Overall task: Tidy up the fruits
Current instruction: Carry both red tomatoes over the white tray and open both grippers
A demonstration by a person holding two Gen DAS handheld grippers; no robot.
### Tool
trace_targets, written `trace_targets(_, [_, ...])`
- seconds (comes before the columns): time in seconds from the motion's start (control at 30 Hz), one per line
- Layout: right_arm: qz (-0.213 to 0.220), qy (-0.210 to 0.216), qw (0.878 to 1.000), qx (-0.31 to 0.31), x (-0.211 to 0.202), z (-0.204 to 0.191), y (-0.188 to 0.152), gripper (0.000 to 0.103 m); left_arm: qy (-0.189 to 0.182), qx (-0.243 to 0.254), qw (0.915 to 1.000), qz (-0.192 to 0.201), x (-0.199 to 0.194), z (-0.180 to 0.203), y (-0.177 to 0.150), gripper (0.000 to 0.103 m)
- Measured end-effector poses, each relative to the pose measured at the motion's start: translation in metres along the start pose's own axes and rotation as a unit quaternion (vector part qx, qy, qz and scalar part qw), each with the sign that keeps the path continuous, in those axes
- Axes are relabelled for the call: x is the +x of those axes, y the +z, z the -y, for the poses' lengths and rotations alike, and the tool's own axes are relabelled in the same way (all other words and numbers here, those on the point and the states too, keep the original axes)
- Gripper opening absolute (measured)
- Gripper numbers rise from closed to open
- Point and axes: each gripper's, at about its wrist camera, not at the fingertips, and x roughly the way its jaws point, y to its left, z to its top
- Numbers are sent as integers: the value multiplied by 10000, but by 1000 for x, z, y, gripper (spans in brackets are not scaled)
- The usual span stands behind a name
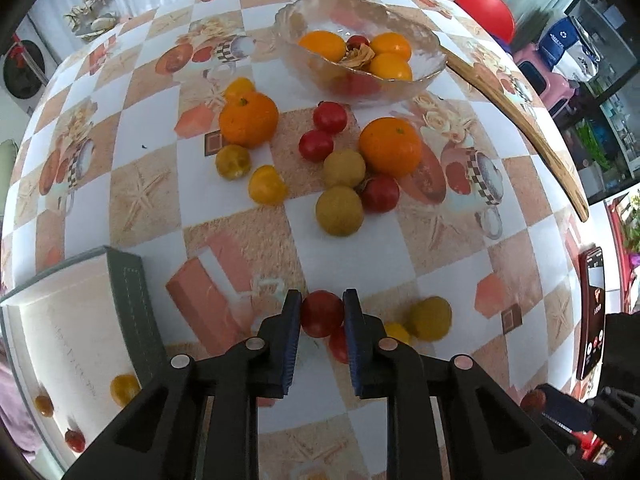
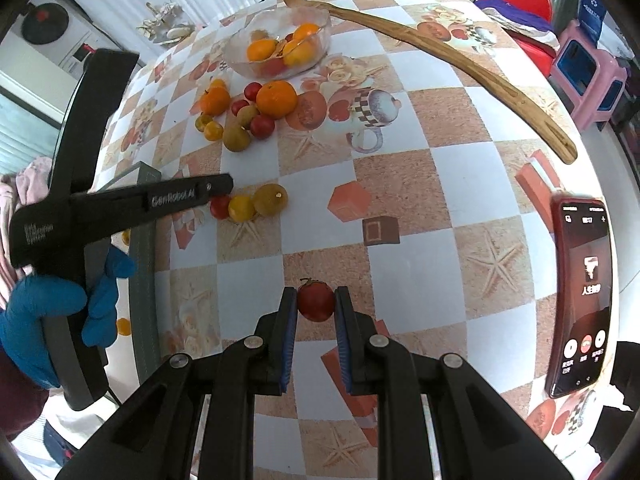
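My left gripper (image 1: 322,314) is shut on a red tomato (image 1: 321,313) just above the table, with another red tomato (image 1: 339,344), a small yellow fruit (image 1: 397,332) and a yellow-green fruit (image 1: 430,317) beside it. My right gripper (image 2: 316,302) is shut on a red tomato (image 2: 315,300) over the near table. A glass bowl (image 1: 424,46) at the far side holds several oranges and a tomato. A loose pile of oranges (image 1: 390,146), tomatoes and yellow fruits lies before the bowl. The left gripper also shows in the right wrist view (image 2: 224,184).
A long wooden back scratcher (image 2: 460,68) lies along the right side. A phone (image 2: 582,296) lies at the right table edge. A grey-rimmed white tray (image 1: 132,296) with a few small fruits sits at the near left. Red chair and pink stool stand beyond the table.
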Motion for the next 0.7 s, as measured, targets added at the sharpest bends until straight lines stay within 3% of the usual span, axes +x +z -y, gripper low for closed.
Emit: trace_targets(0.7, [-260, -162, 9995, -96, -14, -16, -7, 20, -178, -136, 9993, 298, -69, -30, -57, 22])
